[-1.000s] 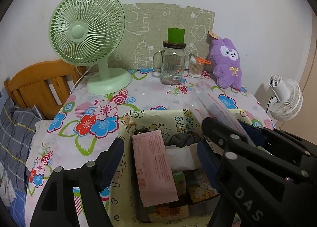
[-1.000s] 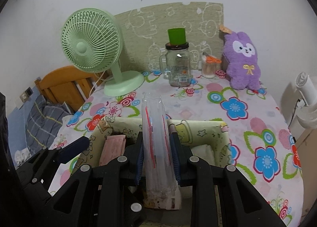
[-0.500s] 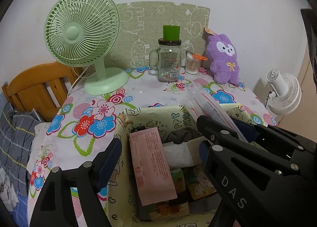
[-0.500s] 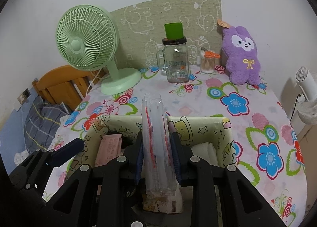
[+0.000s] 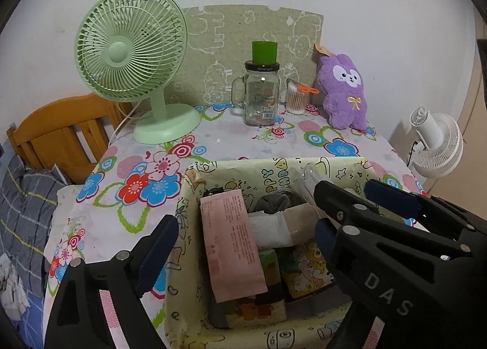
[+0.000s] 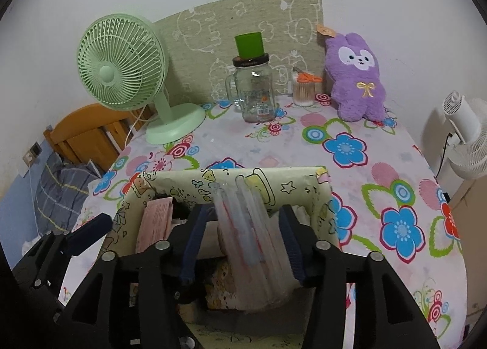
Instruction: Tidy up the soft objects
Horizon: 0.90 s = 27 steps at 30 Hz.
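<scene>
A yellow cartoon-print storage box [image 5: 274,172] [image 6: 289,181] sits on the flowered tablecloth and holds a pink packet [image 5: 231,245], a white pack and other soft packs. My right gripper [image 6: 240,242] is open over the box; a clear plastic packet [image 6: 249,236] stands loose between its jaws, tilted. My left gripper [image 5: 243,245] is open and empty above the box's left side. A purple plush rabbit [image 5: 344,90] [image 6: 359,78] leans at the back right.
A green desk fan [image 5: 134,53] stands back left. A glass jar with a green cup on top [image 5: 261,90] and a cotton swab tub [image 5: 296,99] stand at the back. A white fan [image 5: 435,145] is off the table's right edge. A wooden bed frame [image 5: 61,132] is left.
My right gripper has opened and let go of the clear packet, which now leans loose in the box. Both grippers have shifted slightly over the box.
</scene>
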{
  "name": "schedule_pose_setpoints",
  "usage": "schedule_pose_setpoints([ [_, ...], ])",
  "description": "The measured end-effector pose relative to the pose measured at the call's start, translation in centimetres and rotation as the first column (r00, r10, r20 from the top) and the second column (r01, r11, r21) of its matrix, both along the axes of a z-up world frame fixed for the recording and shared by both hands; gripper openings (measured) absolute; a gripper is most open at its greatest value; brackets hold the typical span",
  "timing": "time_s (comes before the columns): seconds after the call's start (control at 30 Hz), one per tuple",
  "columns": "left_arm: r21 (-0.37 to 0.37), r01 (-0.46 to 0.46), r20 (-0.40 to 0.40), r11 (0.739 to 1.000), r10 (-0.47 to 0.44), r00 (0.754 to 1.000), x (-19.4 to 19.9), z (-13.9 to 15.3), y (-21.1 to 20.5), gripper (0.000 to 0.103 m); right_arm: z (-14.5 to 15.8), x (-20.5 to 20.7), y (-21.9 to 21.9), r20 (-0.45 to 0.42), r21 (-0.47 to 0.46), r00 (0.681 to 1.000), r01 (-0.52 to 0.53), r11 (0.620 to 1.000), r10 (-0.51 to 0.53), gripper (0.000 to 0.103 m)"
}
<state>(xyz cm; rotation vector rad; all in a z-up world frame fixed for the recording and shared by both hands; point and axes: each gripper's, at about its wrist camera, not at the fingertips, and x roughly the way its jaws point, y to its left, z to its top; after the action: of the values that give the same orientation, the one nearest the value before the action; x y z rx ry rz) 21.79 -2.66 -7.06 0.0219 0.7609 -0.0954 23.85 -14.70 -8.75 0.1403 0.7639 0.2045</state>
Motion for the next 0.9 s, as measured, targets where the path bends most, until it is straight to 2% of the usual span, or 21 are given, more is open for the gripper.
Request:
schedule_pose_setpoints([
  [0.07, -0.004, 0.000, 0.005, 1.000, 0.000, 1.000, -0.3, 0.2, 0.0, 0.095, 0.2, -0.3, -0.2, 0.002, 0.014, 1.000, -0.004, 1.000, 0.004, 0.067],
  [0.57, -0.012, -0.016, 0.053, 1.000, 0.016, 0.998, -3.6, 2.1, 0.3, 0.103, 2.7, -4.1, -0.5, 0.075, -0.026, 0.997, 0.003, 1.000, -0.001, 0.095],
  [0.9, -0.016, -0.039, 0.098, 0.999, 0.040, 0.994, -6.4, 3.9, 1.0, 0.103, 4.4, -7.6, -1.7, 0.122, -0.020, 0.992, 0.036, 0.999, -0.034, 0.100],
])
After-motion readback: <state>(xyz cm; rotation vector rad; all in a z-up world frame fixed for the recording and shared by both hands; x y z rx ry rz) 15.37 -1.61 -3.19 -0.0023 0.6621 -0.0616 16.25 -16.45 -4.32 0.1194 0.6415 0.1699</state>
